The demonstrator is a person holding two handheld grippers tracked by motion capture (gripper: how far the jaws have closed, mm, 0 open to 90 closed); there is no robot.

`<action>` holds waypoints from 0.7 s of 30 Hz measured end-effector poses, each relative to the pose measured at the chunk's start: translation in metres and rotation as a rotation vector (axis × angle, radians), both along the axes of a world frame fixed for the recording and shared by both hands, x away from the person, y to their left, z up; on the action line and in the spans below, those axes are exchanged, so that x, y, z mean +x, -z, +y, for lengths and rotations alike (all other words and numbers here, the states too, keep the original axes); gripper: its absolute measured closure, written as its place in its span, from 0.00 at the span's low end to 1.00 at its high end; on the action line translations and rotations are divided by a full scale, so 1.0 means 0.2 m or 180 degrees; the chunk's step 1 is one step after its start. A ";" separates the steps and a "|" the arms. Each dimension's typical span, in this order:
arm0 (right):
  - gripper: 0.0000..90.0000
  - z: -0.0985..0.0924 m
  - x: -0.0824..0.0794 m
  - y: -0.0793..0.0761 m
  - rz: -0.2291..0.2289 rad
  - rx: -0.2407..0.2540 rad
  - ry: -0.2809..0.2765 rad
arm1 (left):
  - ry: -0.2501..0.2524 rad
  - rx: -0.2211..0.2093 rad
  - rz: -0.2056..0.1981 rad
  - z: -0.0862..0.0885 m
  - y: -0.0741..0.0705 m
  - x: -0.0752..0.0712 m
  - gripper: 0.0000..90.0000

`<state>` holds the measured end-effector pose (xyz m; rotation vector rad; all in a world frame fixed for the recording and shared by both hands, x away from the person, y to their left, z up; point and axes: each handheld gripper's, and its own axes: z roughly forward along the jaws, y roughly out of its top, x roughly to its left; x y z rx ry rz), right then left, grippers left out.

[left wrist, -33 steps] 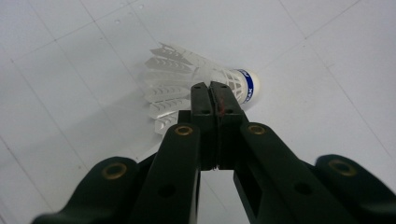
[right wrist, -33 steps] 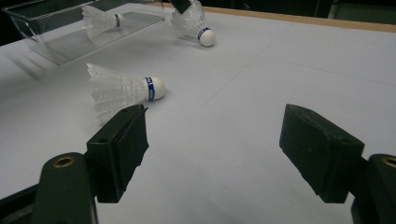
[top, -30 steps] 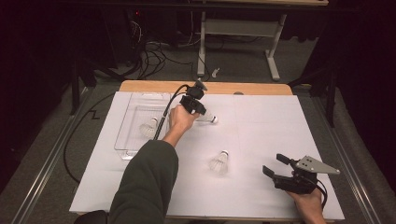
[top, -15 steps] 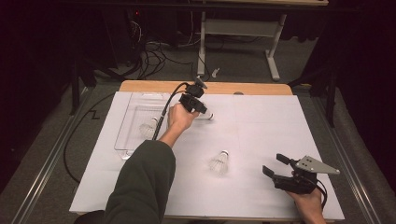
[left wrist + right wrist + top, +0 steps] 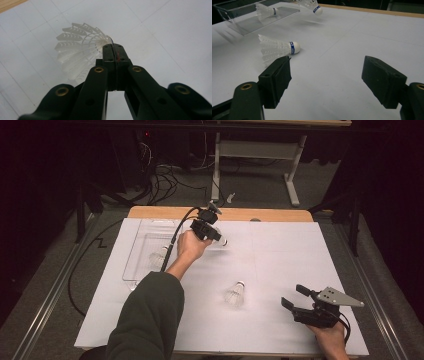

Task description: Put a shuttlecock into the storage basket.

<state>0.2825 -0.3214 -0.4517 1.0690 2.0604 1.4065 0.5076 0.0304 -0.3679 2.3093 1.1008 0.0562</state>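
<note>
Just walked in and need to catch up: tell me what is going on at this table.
A person is sorting shuttlecocks with a gripper in each hand. The left gripper is shut on the feather edge of one shuttlecock, held above the white table beside the clear tray. Another shuttlecock already lies in that tray. A third shuttlecock lies on its side mid-table. The right gripper waits open near the front edge, holding nothing.

1. A white sheet covers the table, with a strip of bare wooden tabletop showing along the far edge.
2. Grey floor lies beyond – dim, the room around it dark.
3. A white table frame stands farther back.
4. Black cables tangle on the floor at the back left.
</note>
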 end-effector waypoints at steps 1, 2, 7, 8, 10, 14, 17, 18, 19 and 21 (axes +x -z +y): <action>0.26 0.00 0.00 0.00 -0.0003 0.0000 -0.0001 | 0.0012 -0.0003 -0.0007 0.00 -0.01 -0.01 1.00; 0.26 0.00 0.00 0.00 -0.0002 -0.0001 -0.0001 | 0.0018 -0.0006 -0.0010 0.00 -0.01 -0.01 1.00; 0.26 0.00 0.00 0.00 -0.0005 0.0007 0.0003 | 0.0042 -0.0023 -0.0044 0.01 -0.05 -0.03 1.00; 0.26 0.00 0.00 0.00 -0.0004 0.0004 0.0001 | 0.0042 -0.0016 -0.0045 0.02 -0.06 -0.03 1.00; 0.27 0.00 0.00 0.00 -0.0004 -0.0001 0.0003 | 0.0040 -0.0022 -0.0053 0.03 -0.06 -0.04 1.00; 0.27 0.00 0.00 0.00 -0.0010 -0.0013 0.0004 | 0.0045 -0.0023 -0.0079 0.04 -0.09 -0.06 1.00; 0.27 0.00 0.00 0.00 -0.0012 -0.0023 0.0003 | 0.0053 -0.0033 -0.0096 0.05 -0.11 -0.08 1.00; 0.27 0.00 0.00 0.00 -0.0015 -0.0027 0.0000 | 0.0061 -0.0019 -0.0092 0.05 -0.12 -0.08 1.00; 0.27 0.00 0.00 0.00 -0.0018 -0.0032 -0.0005 | 0.0069 -0.0009 -0.0092 0.06 -0.12 -0.09 1.00; 0.27 0.00 0.00 0.00 -0.0020 -0.0031 -0.0006 | 0.0074 -0.0005 -0.0089 0.07 -0.13 -0.09 1.00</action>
